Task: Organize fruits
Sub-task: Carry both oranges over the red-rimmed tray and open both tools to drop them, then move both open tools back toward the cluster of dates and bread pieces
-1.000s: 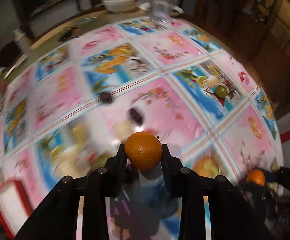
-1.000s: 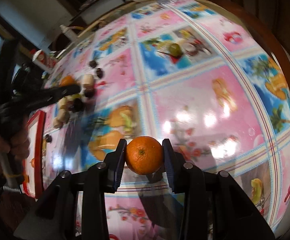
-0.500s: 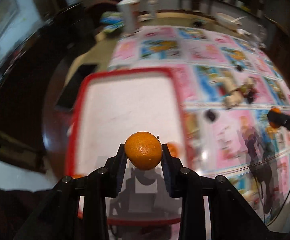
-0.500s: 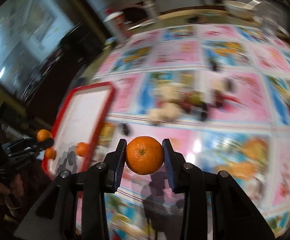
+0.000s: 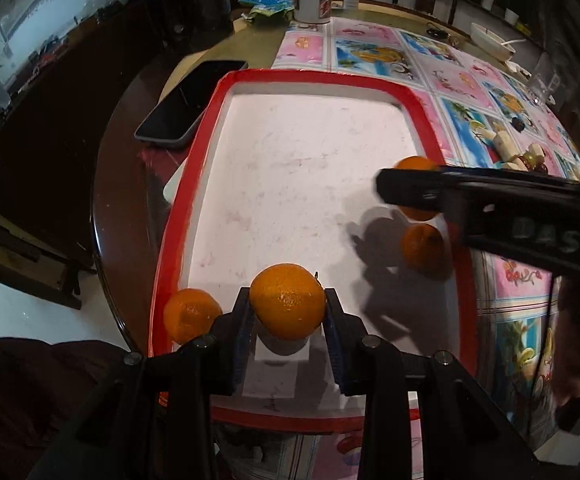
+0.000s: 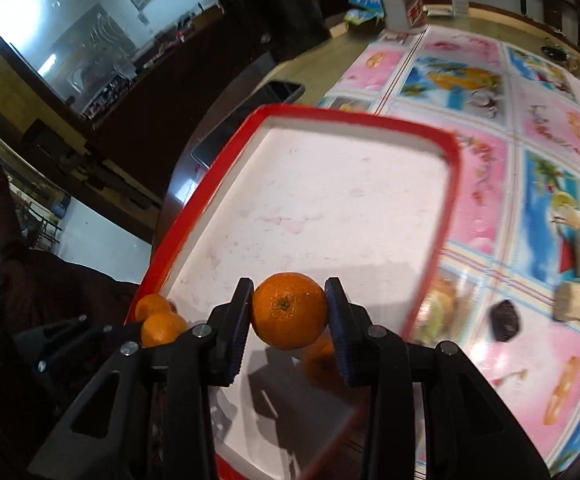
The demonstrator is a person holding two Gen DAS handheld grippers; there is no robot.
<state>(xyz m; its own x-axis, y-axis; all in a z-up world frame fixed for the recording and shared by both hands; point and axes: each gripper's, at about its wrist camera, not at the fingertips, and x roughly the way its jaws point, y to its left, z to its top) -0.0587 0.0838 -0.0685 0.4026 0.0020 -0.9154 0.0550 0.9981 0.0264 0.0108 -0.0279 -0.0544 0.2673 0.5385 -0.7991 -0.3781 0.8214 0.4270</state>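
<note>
Left wrist view: both the left gripper (image 5: 288, 314) and right gripper (image 6: 289, 312) pinch oranges above the tray (image 5: 194, 152); lower gently into bare spots, clear of the 2 oranges lying there.

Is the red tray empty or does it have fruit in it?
Not empty. The red tray holds two oranges: one by its right rim, another near the left corner.

Dim room, darkest at the bowed fisheye corners. A bright window (image 6: 50, 40) glares upper left. The white tray (image 5: 310, 160) catches most light, with hard shadows under the tools. The right view smears along the tray's rim and the tablecloth (image 6: 530, 184).
</note>
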